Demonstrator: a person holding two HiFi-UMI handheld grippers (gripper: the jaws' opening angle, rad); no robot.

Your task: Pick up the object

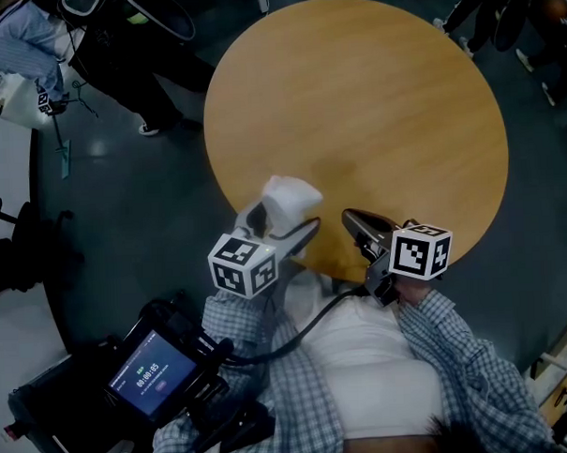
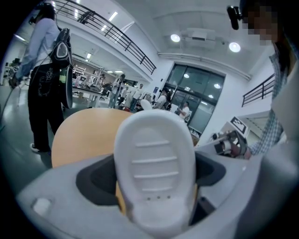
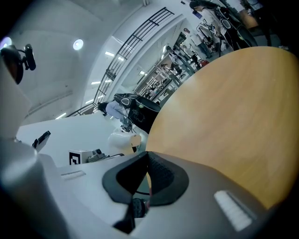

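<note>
Fingers (image 2: 96, 179) of my left gripper (image 1: 281, 221) clench the white object (image 1: 290, 196), perhaps a shoe sole, at the table's (image 1: 372, 104) near edge. My right gripper (image 1: 352, 221) is pinched together on nothing.

White oval ribbed object (image 2: 156, 172), clamped in left gripper (image 1: 285, 221)

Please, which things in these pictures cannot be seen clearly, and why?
White object: kind unclear; left gripper view shows one ribbed face, head view hides its lower part in the left claw.
Table's near edge: head view, behind the right claw.
Screen text: head view, too small.
</note>
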